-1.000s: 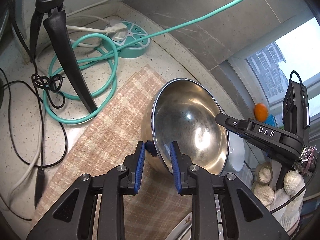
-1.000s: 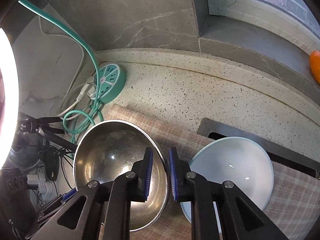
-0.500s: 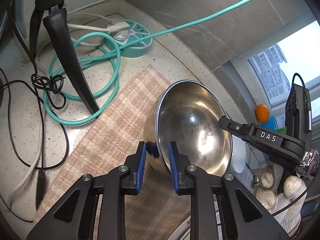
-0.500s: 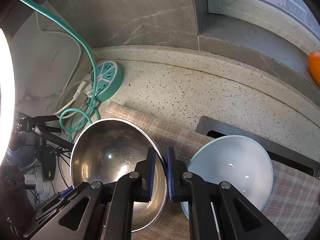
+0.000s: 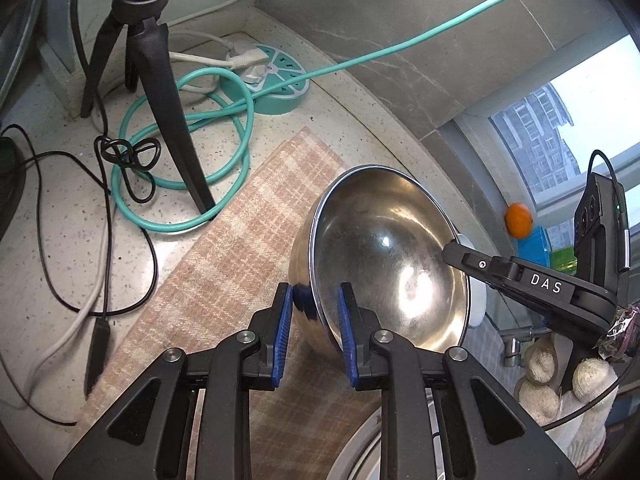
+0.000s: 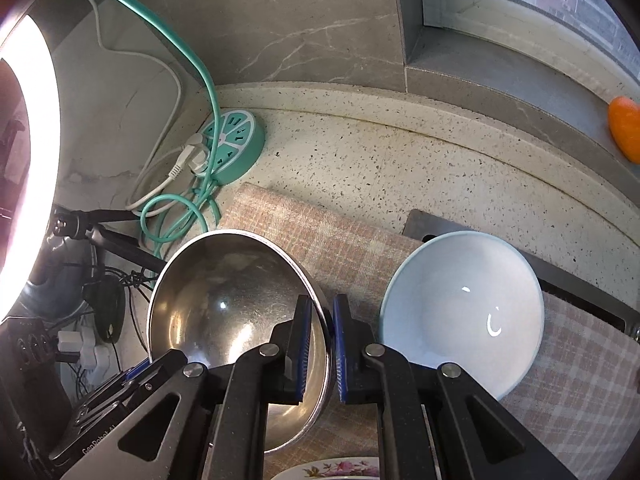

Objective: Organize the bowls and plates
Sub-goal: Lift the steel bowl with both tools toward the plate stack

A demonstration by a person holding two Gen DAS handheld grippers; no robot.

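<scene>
A steel bowl (image 5: 384, 264) stands tilted on a plaid mat (image 5: 224, 280), its hollow facing my left wrist camera. My left gripper (image 5: 314, 300) is shut on the bowl's near rim, one blue pad outside and one inside. My right gripper (image 6: 320, 312) is shut on the opposite rim of the steel bowl (image 6: 224, 296), its pads on either side of the edge. A light blue bowl (image 6: 460, 312) rests on the mat (image 6: 340, 240) just right of the steel bowl, tipped toward the camera.
A teal power strip (image 5: 276, 80) with looped cable and a black tripod leg (image 5: 172, 120) stand left of the mat. A floral plate (image 6: 340, 470) shows at the bottom edge. An orange (image 6: 626, 128) lies on the window sill. A ring light (image 6: 24, 160) glows far left.
The right gripper's pads have closed in on the steel bowl's rim. The bowl has shifted only slightly in both views, and the left gripper has kept its hold.
</scene>
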